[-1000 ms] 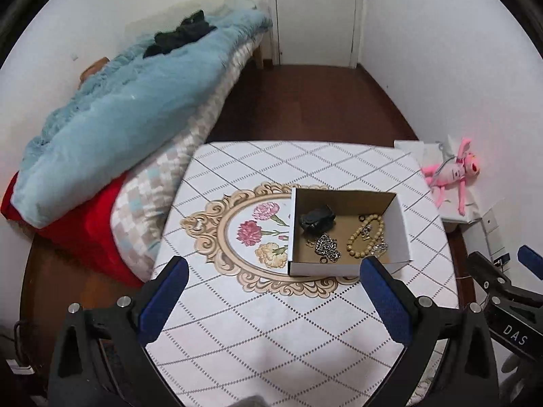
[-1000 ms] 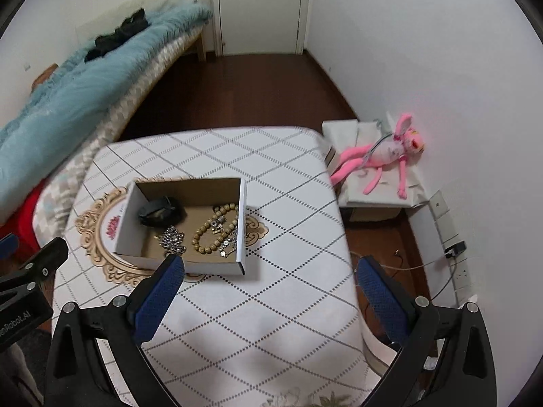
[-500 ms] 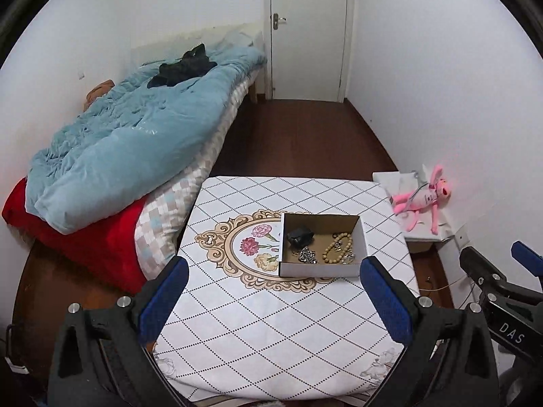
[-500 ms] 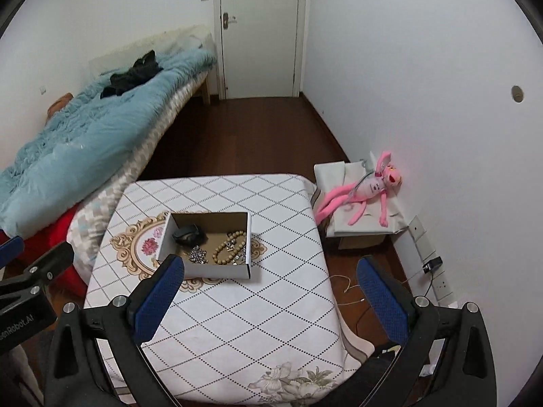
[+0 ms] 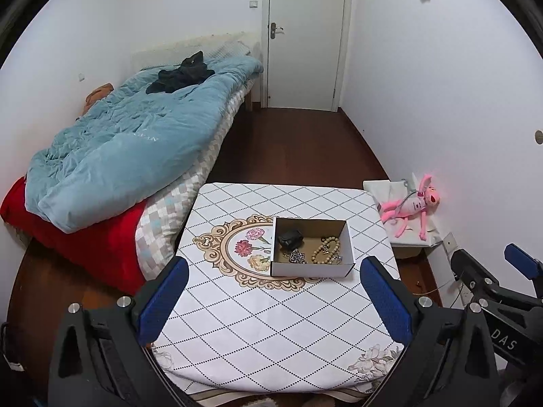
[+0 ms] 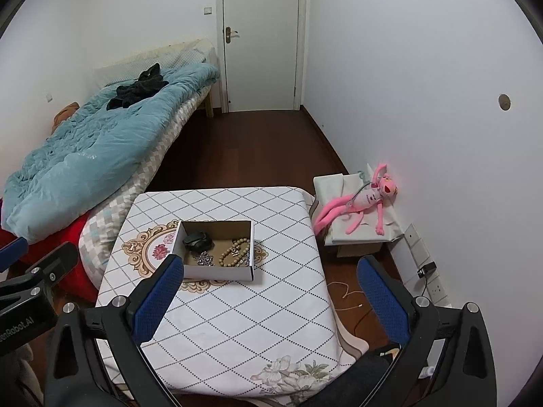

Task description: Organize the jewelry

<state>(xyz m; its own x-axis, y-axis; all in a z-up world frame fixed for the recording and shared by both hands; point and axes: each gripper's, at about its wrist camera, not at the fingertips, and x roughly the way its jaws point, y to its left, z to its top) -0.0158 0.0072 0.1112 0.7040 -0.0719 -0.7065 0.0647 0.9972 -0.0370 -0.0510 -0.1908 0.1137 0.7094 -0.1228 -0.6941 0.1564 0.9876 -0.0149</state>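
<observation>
A small open cardboard box (image 5: 346,234) (image 6: 217,273) sits on the table with the patterned white cloth (image 5: 271,322) (image 6: 237,322). Inside it lie a black bundle (image 5: 290,238) (image 6: 197,240), a silver chain piece (image 5: 297,256) (image 6: 204,258) and a wooden bead bracelet (image 5: 325,251) (image 6: 234,253). My left gripper (image 5: 273,300) is open and empty, held high above the table's near side. My right gripper (image 6: 268,300) is open and empty, high above the table's near right side. Both are well back from the box.
A bed with a teal quilt (image 5: 129,149) and a red cover (image 5: 85,240) stands left of the table. A pink plush toy (image 6: 363,203) lies on a low white box (image 6: 353,234) by the right wall. A white door (image 5: 305,37) is at the back. Cables lie on the floor (image 6: 349,298).
Both grippers have pulled up and back from the table, so the box looks much smaller and the whole room shows. The jewelry in the box has not moved.
</observation>
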